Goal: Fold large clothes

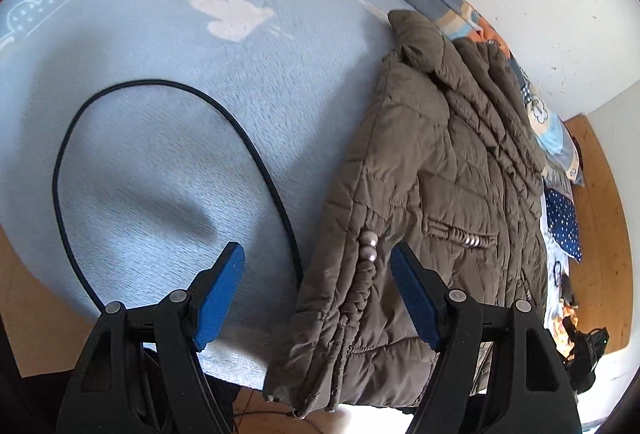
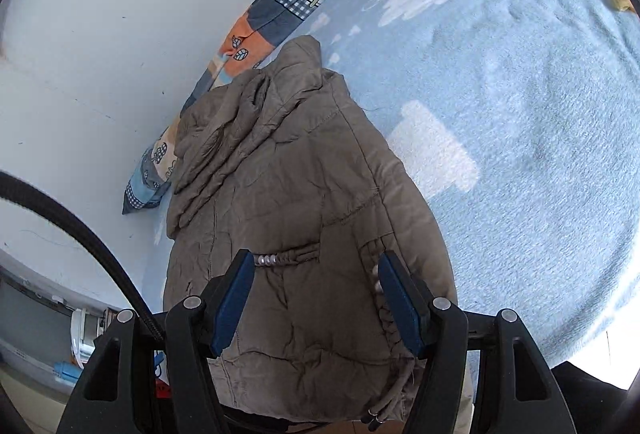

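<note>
The left gripper (image 1: 316, 274) stands wide apart with nothing between its blue pads, and it has hold of nothing; below the gap lies the near left edge of the brown quilted jacket (image 1: 432, 169), which reaches away ahead and to the right of this gripper on the bed's light blue blanket (image 1: 168, 45). A row of silvery beads (image 1: 370, 244) on the jacket's gathered seam sits just beside the inner face of the right-hand finger. A black cable (image 1: 256, 149) loops over the blanket ahead and to the left of this gripper, running down close to the jacket's edge. The right gripper (image 2: 316, 274) is likewise wide open and empty, hovering over the jacket (image 2: 288, 193), whose folded body fills the space between and ahead of its fingers; whether the pads touch the fabric cannot be told. Beads (image 2: 266, 259) at a pocket opening lie just by the tip of its left-hand finger. Ahead and to the left of this gripper, a patchwork quilt (image 2: 280, 5) runs along the white wall (image 2: 100, 33), touching the jacket's far edge. To the right the blanket (image 2: 520, 113) spreads wide.
</note>
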The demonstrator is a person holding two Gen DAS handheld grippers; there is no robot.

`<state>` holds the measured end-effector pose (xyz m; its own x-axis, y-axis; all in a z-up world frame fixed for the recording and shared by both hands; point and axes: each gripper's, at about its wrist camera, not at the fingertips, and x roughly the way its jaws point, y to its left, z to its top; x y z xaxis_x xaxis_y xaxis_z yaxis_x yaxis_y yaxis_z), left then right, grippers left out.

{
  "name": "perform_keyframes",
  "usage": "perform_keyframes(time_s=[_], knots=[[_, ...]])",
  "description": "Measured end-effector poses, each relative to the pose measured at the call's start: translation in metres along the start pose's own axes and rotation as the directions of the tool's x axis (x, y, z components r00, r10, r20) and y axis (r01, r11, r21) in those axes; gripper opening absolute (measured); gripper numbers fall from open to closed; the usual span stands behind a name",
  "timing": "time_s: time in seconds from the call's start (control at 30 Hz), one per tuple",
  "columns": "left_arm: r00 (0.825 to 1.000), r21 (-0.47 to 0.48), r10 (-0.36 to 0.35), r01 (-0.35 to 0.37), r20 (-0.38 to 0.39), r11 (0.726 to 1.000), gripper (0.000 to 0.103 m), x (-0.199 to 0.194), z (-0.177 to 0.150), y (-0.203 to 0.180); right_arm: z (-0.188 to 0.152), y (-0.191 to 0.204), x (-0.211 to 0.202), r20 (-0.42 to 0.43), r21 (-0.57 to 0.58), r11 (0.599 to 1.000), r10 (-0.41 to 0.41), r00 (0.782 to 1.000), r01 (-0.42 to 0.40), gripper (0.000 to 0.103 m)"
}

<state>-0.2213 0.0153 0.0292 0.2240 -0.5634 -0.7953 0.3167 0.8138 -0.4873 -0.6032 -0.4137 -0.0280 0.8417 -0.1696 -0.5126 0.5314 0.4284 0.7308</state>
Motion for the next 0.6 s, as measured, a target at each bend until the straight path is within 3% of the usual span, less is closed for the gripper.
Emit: perform_keyframes(time_s=[0.27,0.47,0.6], knots=[[1.000,0.048,0.005,-0.004,-0.021,0.999,0.074,0.007,-0.008,-0.010,0.001,-0.008,-0.010,0.028,0.027,1.000,-0.014,0.999,0.014,0.069],[1.000,0.057,-0.002,0.004,-0.031,0.998,0.074,0.007,-0.011,-0.010,0.014,0.001,-0.064,0.146,-0.056,0.998,-0.027,0.989,0.035,0.069],[0.999,0.051,-0.020,0.022,-0.039,0.998,0.074,0.008,-0.010,-0.012,0.016,-0.005,-0.087,0.141,-0.100,0.991,-0.080,0.987,0.094,0.073]])
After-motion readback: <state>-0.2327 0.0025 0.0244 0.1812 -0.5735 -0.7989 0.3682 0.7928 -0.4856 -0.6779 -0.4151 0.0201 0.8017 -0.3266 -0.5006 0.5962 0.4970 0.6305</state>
